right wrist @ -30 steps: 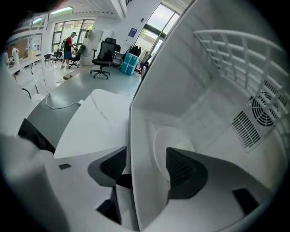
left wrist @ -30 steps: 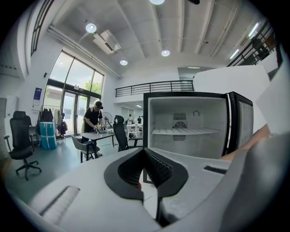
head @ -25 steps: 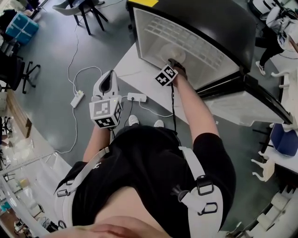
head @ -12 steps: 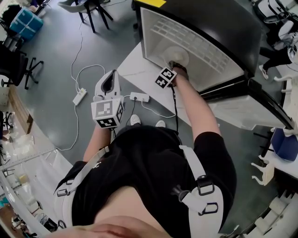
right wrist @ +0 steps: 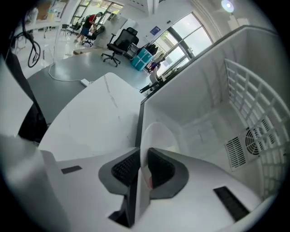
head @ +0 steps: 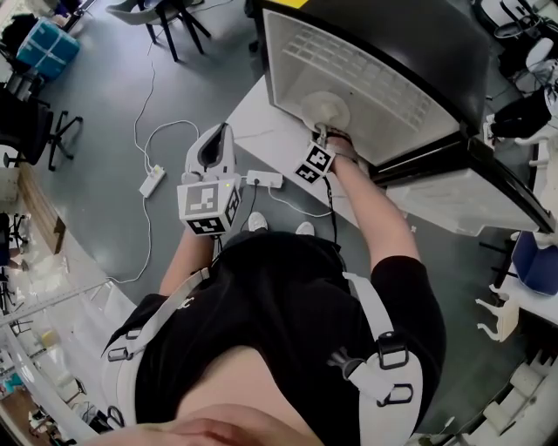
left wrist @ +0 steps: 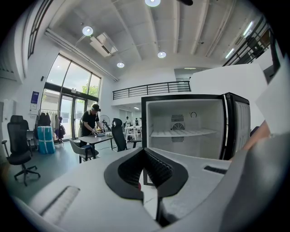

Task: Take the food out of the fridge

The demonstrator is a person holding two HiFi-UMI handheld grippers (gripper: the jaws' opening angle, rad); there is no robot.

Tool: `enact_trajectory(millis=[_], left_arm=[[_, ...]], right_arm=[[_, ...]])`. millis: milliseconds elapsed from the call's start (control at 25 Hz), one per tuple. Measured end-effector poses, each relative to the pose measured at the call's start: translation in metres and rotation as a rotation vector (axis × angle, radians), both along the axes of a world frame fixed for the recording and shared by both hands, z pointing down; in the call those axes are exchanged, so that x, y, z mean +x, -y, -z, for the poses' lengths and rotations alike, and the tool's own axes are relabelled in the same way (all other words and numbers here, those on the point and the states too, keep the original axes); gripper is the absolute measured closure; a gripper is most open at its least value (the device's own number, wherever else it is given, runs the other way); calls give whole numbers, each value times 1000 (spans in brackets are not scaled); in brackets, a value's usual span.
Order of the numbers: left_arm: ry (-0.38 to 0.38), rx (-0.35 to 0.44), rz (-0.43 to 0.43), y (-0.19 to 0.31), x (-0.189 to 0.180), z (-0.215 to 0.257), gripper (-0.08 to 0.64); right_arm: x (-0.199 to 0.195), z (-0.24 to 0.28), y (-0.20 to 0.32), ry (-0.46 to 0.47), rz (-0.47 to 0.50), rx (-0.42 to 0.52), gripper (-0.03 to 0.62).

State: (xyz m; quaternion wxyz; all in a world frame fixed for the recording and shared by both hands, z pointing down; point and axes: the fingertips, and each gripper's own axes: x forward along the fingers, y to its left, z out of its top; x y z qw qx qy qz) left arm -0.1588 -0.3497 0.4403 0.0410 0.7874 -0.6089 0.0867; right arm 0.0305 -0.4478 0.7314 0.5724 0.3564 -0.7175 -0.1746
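Observation:
A white round plate point(head: 325, 111) lies on the floor of the open fridge point(head: 375, 83), near its front edge. My right gripper point(head: 321, 132) reaches into the fridge from the front. Its jaws are closing, and the plate's point(right wrist: 156, 134) near rim stands between the black pads of the right gripper point(right wrist: 141, 156), which press on it from both sides. No food shows on the plate from here. My left gripper point(head: 215, 138) hangs in front of my body, apart from the fridge point(left wrist: 190, 122). The jaws of the left gripper point(left wrist: 145, 152) are shut with nothing between them.
The fridge door point(head: 453, 199) stands open to the right. A wire shelf point(left wrist: 179, 132) sits higher inside. Power strips point(head: 146, 183) and white cables point(head: 261, 181) lie on the grey floor. A chair point(head: 166, 17) and a blue bin point(head: 44, 48) stand farther off.
My right gripper's jaws have come together on the plate's rim, and the hand has drawn back a little toward the fridge's front edge. My left gripper has hardly moved.

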Motion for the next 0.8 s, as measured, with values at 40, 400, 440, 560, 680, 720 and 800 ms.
enact_trajectory(millis=[40,400,440,560,680,720,800], left_arm=[[-2,-1,-3,0,1,0,561],[-17,0,-36,1,10,-2,561],[-19,0,-41,1,11,-2,561],[-25,0,-53,1,13,-3,561],[-32,-3,-63,2,16,-4,561],[-34,-4,-67,2,17,-4,561],[-36,-2,-76,1,20,-4,561]], right_arm=[[0,6,-1,-14,5,43,538],[-5,61,-7,-81,56,305,572],[-7,68,-10,-87,73,330,572],[-14,80,-21,-88,102,352,572],[-24,100,-33,-78,145,369,572],[-27,110,-37,-80,170,383,572],[-33,130,-47,-82,220,416,572]])
